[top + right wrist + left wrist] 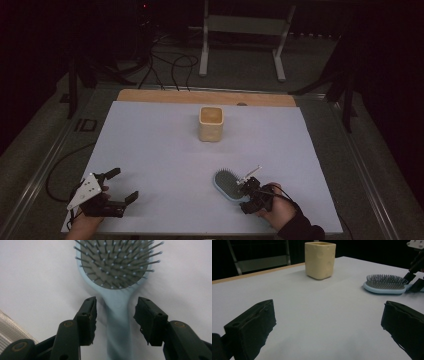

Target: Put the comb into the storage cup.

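Straddling the hairbrush (117,322) handle, my right claw (115,317) stands apart, not gripping — light, stiff, slick plastic; grip mid-handle.

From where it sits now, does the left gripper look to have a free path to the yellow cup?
Probably yes. The left gripper stands open and empty, and only bare white table lies between it and the yellow cup. The hairbrush lies off to one side.
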{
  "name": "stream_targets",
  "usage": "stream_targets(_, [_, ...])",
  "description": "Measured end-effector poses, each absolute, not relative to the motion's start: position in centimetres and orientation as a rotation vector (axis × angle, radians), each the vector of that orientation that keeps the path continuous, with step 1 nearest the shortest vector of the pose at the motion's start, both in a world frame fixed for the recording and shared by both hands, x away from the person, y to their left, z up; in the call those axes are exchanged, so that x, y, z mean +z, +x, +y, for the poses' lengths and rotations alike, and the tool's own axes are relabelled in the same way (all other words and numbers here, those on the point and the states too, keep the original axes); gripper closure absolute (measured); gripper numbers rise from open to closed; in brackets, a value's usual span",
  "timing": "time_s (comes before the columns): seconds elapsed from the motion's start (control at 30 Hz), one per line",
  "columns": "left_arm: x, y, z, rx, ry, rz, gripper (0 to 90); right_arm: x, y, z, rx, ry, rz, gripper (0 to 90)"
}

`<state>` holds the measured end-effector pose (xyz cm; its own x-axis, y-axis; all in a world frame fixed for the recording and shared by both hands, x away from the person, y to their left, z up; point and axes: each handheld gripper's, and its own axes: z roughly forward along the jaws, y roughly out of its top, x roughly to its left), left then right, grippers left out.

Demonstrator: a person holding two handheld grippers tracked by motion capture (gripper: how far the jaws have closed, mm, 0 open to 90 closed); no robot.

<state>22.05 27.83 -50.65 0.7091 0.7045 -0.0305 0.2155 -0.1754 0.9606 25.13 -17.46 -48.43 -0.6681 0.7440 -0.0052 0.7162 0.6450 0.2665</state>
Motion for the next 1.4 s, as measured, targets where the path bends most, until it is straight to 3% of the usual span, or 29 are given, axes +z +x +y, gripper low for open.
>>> stream_targets(0.43, [-50.7, 22.1, 27.9, 0.513, 1.730, 0.741, 0.0, -48.9, 25.8, -16.9, 0.283, 1.220, 2.777, 65.0])
stream_targets(0.87, [-50.7, 22.1, 27.9, 0.511, 1.734, 0.746, 0.0, -48.8, 26.5, -16.3, 0.187, 1.178, 2.841, 67.9])
stream_targets(1.4, [-50.7, 22.1, 27.9, 0.508, 1.733, 0.752, 0.0, -48.3, 25.9, -17.4, 0.387, 1.180, 2.793, 70.5])
